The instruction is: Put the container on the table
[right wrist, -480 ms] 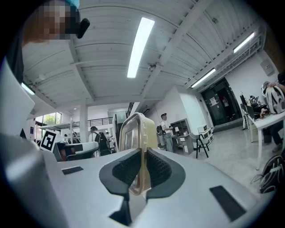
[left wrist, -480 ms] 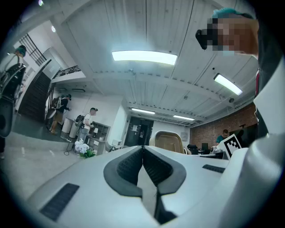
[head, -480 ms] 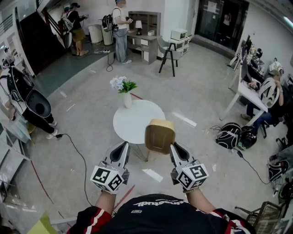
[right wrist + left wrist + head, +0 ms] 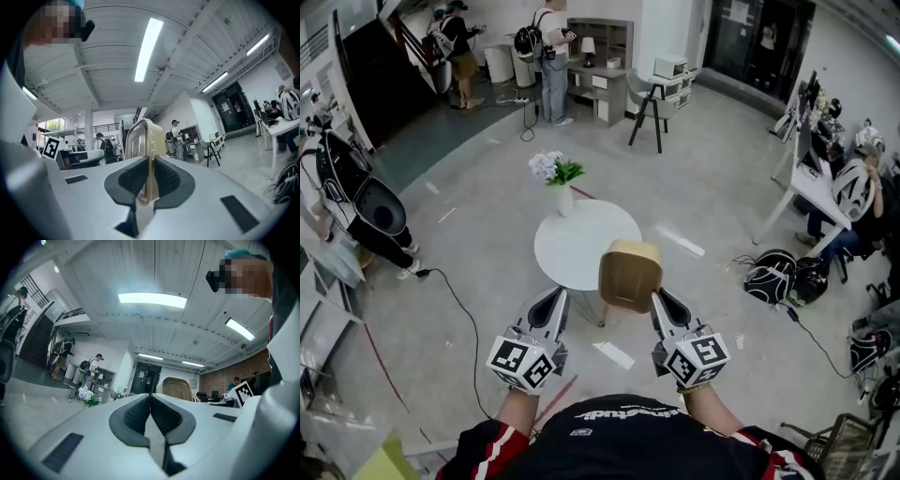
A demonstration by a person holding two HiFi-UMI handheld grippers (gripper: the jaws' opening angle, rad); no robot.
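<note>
The right hand-held gripper [image 4: 660, 300] pinches the rim of the tan container [image 4: 630, 275] and holds it up in the air. The round white desk [image 4: 572, 246] is at 11 o'clock from the container, with a vase of flowers [image 4: 559, 180] at its 11 o'clock edge. The left hand-held gripper [image 4: 553, 302] is closed tight with nothing in it.

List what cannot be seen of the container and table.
- Contents of the container: head view shows one tan face only; right gripper view, edge-on.
- Near right edge of the table: head view, the container covers it.
- The table itself: left gripper view, the left tool hides it.
</note>
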